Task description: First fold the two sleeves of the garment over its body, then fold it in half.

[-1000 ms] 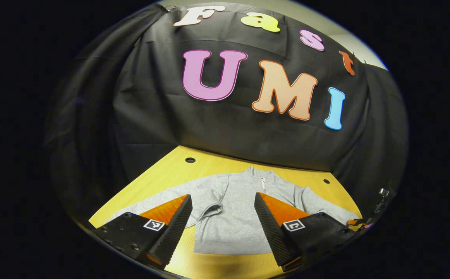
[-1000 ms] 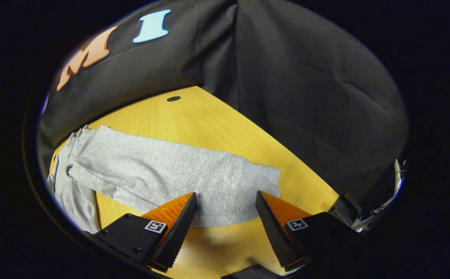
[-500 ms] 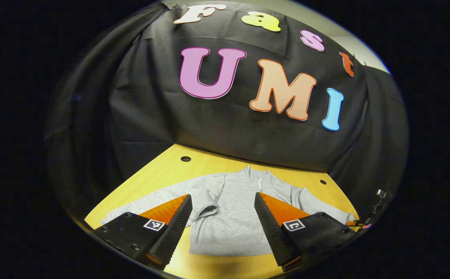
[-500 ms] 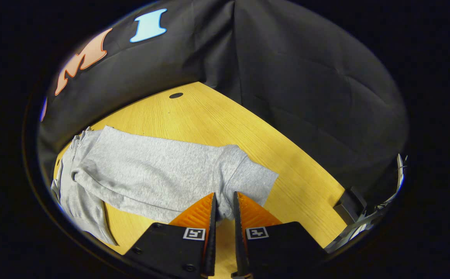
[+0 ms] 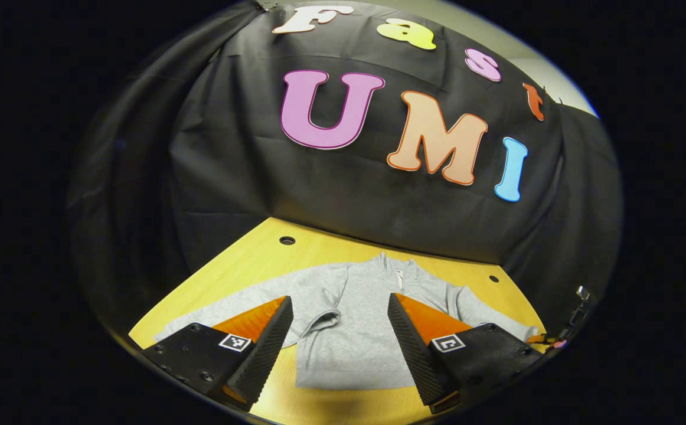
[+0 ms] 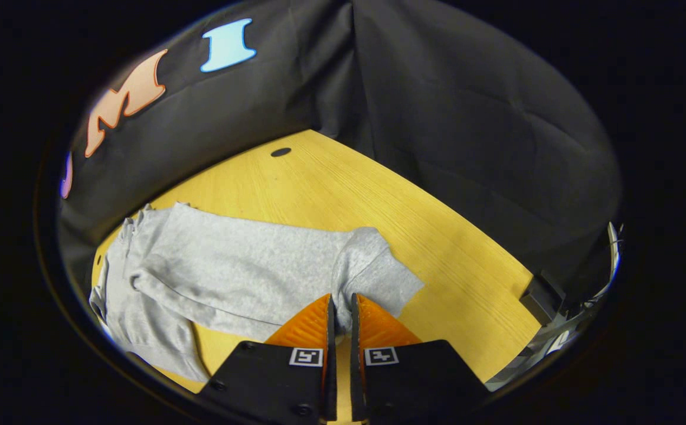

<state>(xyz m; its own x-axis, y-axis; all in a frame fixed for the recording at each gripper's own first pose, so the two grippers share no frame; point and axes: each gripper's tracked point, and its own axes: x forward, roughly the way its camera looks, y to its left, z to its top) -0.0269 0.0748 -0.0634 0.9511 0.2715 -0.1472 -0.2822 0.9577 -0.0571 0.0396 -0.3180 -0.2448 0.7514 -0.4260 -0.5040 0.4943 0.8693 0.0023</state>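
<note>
A grey long-sleeved garment (image 5: 355,330) lies flat on the yellow wooden table (image 5: 248,265), collar toward the back wall. In the left gripper view my left gripper (image 5: 340,307) is open above its lower body, with one sleeve (image 5: 225,304) stretching out to the left. In the right gripper view my right gripper (image 6: 341,302) is shut on the near edge of the other sleeve (image 6: 272,271) close to its cuff (image 6: 387,280), and the cloth bunches up where the fingers pinch it. The garment's body (image 6: 124,295) lies at the far left of that view.
The black cloth wall closes the table in at the back and at both sides. The tabletop has small round holes (image 5: 287,240) (image 5: 493,278) (image 6: 281,151) near its far edge. Dark gear with cables (image 6: 546,301) sits at the table's right edge.
My right gripper closed on the sleeve's edge near the cuff and has lifted it slightly, wrinkling the cloth. My left gripper has stayed open, almost still, above the garment.
</note>
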